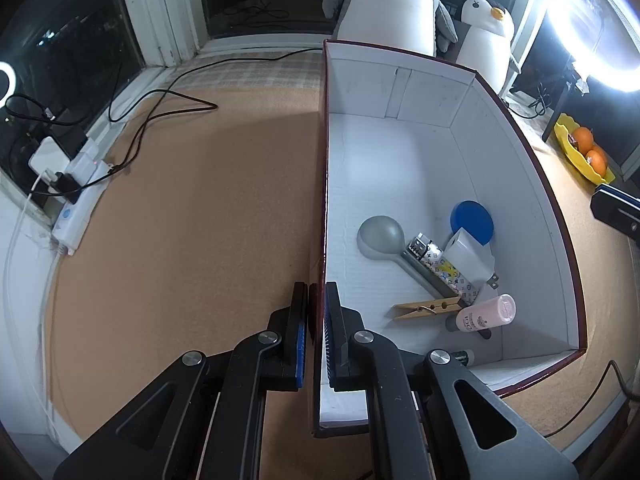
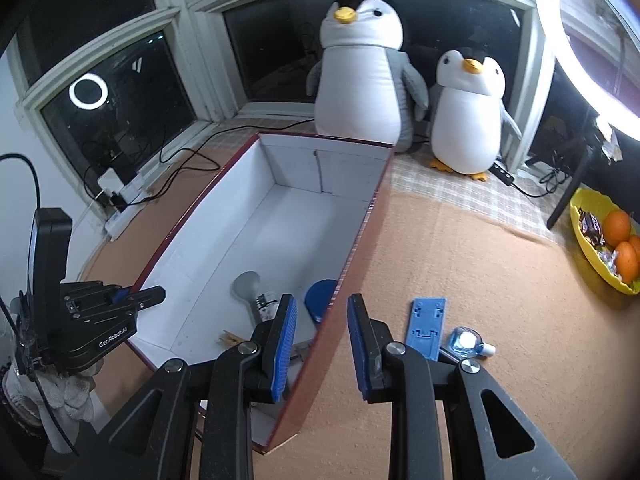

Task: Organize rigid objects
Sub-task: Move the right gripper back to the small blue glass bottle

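A white-lined box with a dark red rim stands on the cork table. In it lie a grey bulb, a blue lid, a white charger, a patterned lighter, a wooden clothespin and a pink bottle. My left gripper is shut on the box's left wall. My right gripper is open and straddles the box's right wall. A blue plastic bracket and a small clear bottle lie on the table right of the box.
Two plush penguins stand behind the box. A yellow bowl with oranges sits at the far right. A power strip with cables lies at the left edge. A ring light stands at the upper right.
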`<state>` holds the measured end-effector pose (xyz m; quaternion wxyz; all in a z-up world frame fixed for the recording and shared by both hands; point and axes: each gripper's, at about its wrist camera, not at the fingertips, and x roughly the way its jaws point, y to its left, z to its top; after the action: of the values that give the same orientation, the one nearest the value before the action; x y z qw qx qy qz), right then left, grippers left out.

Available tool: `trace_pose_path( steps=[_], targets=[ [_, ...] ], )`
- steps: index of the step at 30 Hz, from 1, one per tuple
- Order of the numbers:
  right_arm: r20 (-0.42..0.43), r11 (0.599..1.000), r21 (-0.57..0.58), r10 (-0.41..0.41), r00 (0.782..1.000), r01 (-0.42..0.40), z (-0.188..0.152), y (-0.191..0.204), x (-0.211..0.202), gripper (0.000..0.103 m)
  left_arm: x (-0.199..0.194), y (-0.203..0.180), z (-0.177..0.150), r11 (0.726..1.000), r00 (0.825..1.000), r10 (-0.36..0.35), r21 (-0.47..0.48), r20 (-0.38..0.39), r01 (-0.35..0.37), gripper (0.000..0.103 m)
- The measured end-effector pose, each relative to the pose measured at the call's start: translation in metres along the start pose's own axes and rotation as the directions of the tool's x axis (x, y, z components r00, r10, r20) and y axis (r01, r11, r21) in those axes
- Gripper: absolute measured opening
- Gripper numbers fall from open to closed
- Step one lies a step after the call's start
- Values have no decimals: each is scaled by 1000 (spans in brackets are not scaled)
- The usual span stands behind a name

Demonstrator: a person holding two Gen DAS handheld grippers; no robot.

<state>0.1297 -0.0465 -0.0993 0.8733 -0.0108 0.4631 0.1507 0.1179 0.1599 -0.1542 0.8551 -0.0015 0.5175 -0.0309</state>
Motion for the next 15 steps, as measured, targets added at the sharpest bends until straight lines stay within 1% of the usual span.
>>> trace_pose_path(
  steps=[8, 15],
  targets=[
    [4, 997, 57, -42, 999, 42, -4, -30, -6, 24, 0, 0, 0, 1000, 1000, 1, 2, -2, -1, 6],
    [-22, 985, 138, -96, 995, 98, -15, -72, -5, 24, 2, 0, 1, 1000, 1000, 5, 10, -12, -5, 6]
  ],
)
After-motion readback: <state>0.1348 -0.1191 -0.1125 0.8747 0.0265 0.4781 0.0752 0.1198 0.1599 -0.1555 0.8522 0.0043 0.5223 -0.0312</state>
